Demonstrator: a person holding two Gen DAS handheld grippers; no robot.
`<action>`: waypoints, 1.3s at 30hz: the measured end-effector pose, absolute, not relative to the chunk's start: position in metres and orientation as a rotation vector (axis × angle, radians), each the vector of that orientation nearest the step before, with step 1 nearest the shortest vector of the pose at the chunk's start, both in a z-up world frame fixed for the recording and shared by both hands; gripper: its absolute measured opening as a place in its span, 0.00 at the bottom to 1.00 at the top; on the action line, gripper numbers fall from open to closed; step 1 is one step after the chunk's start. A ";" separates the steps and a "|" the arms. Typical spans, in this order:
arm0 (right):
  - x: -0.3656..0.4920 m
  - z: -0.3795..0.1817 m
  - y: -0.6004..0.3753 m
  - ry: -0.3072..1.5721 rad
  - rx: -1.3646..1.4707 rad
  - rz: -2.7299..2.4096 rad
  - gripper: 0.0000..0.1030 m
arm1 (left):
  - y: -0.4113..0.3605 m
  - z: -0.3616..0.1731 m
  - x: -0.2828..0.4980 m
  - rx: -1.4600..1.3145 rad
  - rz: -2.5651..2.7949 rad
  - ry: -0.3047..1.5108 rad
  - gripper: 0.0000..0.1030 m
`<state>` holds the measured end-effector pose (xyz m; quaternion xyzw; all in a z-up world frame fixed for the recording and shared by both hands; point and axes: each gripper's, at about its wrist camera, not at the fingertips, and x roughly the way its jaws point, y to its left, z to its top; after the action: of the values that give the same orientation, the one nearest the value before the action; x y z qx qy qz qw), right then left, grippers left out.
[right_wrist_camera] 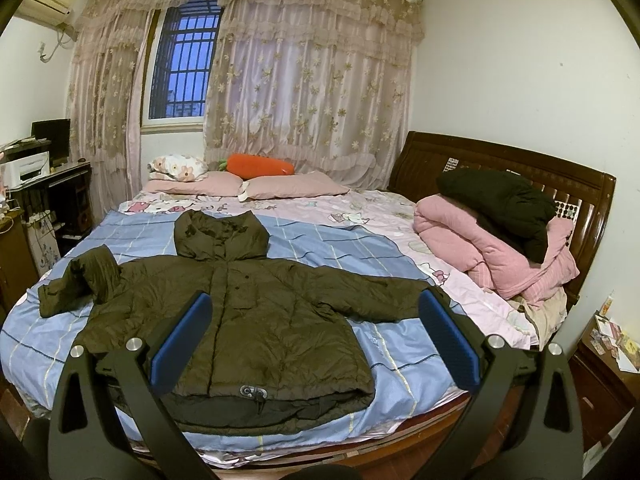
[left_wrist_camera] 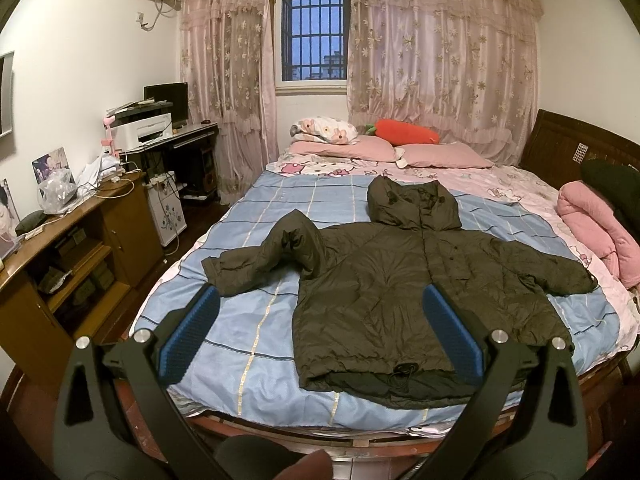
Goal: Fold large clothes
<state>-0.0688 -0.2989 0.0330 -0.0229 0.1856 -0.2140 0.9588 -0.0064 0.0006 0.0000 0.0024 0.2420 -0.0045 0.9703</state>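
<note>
A dark olive hooded puffer jacket [left_wrist_camera: 384, 276] lies front up on the blue checked bed cover [left_wrist_camera: 248, 304], hood toward the pillows, hem at the near edge. Its left sleeve [left_wrist_camera: 260, 258] is bent with the elbow humped up; its right sleeve [left_wrist_camera: 532, 268] lies out straight. My left gripper [left_wrist_camera: 320, 296] is open and empty, held above the near bed edge over the jacket's left hem side. In the right wrist view the jacket [right_wrist_camera: 248, 312] fills the middle, and my right gripper [right_wrist_camera: 316, 304] is open and empty above its hem.
Pink pillows [left_wrist_camera: 444, 156] and an orange carrot cushion [left_wrist_camera: 404, 132] lie at the far end. A folded pink quilt with a dark garment on top [right_wrist_camera: 496, 236] sits at the right by the wooden headboard [right_wrist_camera: 500, 160]. A wooden cabinet [left_wrist_camera: 80, 240] and desk stand left of the bed.
</note>
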 end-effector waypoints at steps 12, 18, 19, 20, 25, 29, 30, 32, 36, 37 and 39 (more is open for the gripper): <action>-0.068 0.034 -0.298 0.377 -0.042 -0.435 0.99 | 0.001 -0.001 -0.006 0.011 -0.009 0.488 0.98; -0.068 0.034 -0.298 0.376 -0.043 -0.434 0.99 | 0.001 -0.001 -0.007 0.014 -0.009 0.488 0.98; -0.068 0.034 -0.297 0.377 -0.043 -0.434 0.99 | 0.001 -0.001 -0.006 0.013 -0.009 0.488 0.98; -0.068 0.034 -0.297 0.377 -0.044 -0.434 0.99 | 0.001 -0.002 -0.006 0.012 -0.010 0.488 0.98; -0.068 0.034 -0.298 0.377 -0.045 -0.433 0.99 | 0.001 -0.002 -0.006 0.013 -0.009 0.488 0.98; -0.068 0.034 -0.298 0.378 -0.041 -0.432 0.99 | 0.001 -0.002 -0.006 0.014 -0.007 0.489 0.98; -0.068 0.034 -0.298 0.376 -0.041 -0.433 0.99 | 0.001 -0.002 -0.006 0.014 -0.008 0.489 0.98; -0.068 0.034 -0.298 0.377 -0.042 -0.434 0.99 | 0.000 -0.002 -0.006 0.015 -0.008 0.491 0.98; -0.070 0.038 -0.296 0.376 -0.040 -0.434 0.99 | 0.002 -0.002 -0.008 0.002 0.002 0.483 0.98; -0.070 0.038 -0.294 0.376 -0.039 -0.434 0.99 | 0.002 -0.002 -0.008 0.004 0.008 0.483 0.98; -0.070 0.038 -0.296 0.377 -0.039 -0.432 0.99 | 0.004 -0.003 -0.007 0.017 0.013 0.491 0.98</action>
<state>-0.0705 -0.2957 0.0377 -0.0193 0.1857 -0.2131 0.9590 -0.0072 0.0036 -0.0030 0.0086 0.2428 0.0066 0.9700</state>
